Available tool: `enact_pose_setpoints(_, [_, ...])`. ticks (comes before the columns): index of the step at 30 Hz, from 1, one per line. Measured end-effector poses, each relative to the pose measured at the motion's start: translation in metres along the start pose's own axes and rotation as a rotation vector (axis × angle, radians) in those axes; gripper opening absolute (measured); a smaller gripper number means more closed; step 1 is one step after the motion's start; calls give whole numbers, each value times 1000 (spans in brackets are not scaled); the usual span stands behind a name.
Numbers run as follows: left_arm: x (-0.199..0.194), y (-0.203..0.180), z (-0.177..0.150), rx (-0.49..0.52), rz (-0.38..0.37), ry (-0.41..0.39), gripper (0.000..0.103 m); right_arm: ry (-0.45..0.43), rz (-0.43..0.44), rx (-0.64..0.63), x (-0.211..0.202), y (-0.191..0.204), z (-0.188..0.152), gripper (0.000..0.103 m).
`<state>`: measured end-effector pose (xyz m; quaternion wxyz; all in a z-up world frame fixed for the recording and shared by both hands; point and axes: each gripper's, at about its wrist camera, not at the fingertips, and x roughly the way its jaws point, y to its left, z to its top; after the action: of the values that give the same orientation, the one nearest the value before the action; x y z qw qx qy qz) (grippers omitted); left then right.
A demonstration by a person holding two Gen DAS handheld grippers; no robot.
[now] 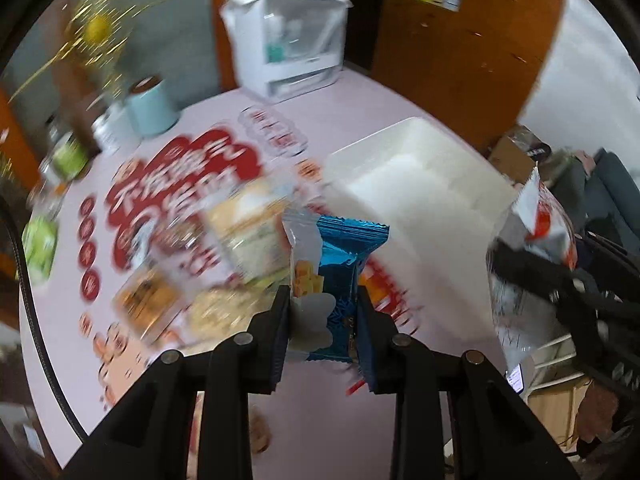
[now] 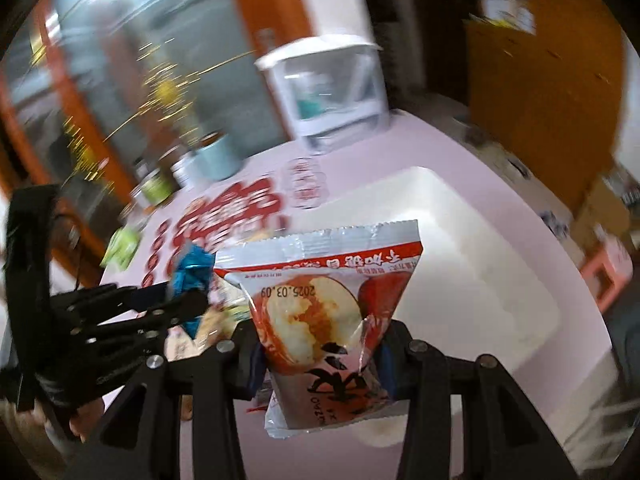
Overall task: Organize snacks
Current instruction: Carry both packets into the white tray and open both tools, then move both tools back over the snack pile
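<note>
You hold one snack in each gripper.
Left gripper (image 1: 323, 312) clamps the blue foil packet (image 1: 338, 280), long axis pointing away from you; right gripper (image 2: 320, 352) clamps the red-and-silver foil pouch (image 2: 320, 312) likewise.

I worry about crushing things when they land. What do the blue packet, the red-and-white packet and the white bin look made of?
Blue packet: thin metallic film, judging by its glossy creases and crimped end.
Red-and-white packet: printed plastic film with silvery seals, wrinkled where it is pinched.
White bin: probably matte, slightly translucent plastic; blur leaves this open.
</note>
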<state>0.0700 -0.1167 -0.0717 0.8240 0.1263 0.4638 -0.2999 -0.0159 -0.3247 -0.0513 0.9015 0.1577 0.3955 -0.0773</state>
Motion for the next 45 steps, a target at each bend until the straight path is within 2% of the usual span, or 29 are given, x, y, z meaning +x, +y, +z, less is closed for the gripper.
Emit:
enact_pose_setpoints(4, [9, -40, 34, 23, -16, -20, 28, 19, -79, 76, 6, -49, 9, 44])
enact_pose_setpoints(8, [25, -82, 63, 39, -24, -30, 29, 44, -105, 108, 17, -74, 11, 45])
enact_pose_setpoints(12, [46, -115, 79, 54, -21, -15, 29, 75, -112, 122, 31, -93, 15, 45])
enact_pose_setpoints(17, [69, -140, 84, 56, -6, 19, 31, 122, -130, 85, 45, -107, 14, 45])
enact_pose_setpoints(18, [72, -144, 84, 56, -3, 22, 40, 135, -126, 88, 47, -109, 12, 47])
enact_pose_setpoints(19, [73, -146, 84, 56, 0, 23, 64, 148, -114, 99, 51, -112, 12, 51])
enact_pose_setpoints(21, [74, -150, 83, 52, 16, 13, 92, 156, -106, 114, 54, -115, 10, 57])
enact_pose_setpoints(23, [73, -149, 81, 44, 30, 0, 93, 158, -102, 117, 55, -116, 9, 61])
enact_pose_setpoints(27, [77, -140, 77, 18, 47, 42, 93, 136, -115, 86, 52, -109, 9, 62])
enact_pose_setpoints(31, [73, -129, 68, -7, 66, 55, 93, 127, -120, 74, 48, -104, 11, 68])
enact_pose_setpoints(41, [38, -107, 51, -37, 103, 23, 93, 141, -113, 99, 36, -84, 3, 68])
enact_pose_setpoints(45, [23, -97, 41, -44, 111, 17, 93, 122, -116, 96, 24, -72, -2, 68])
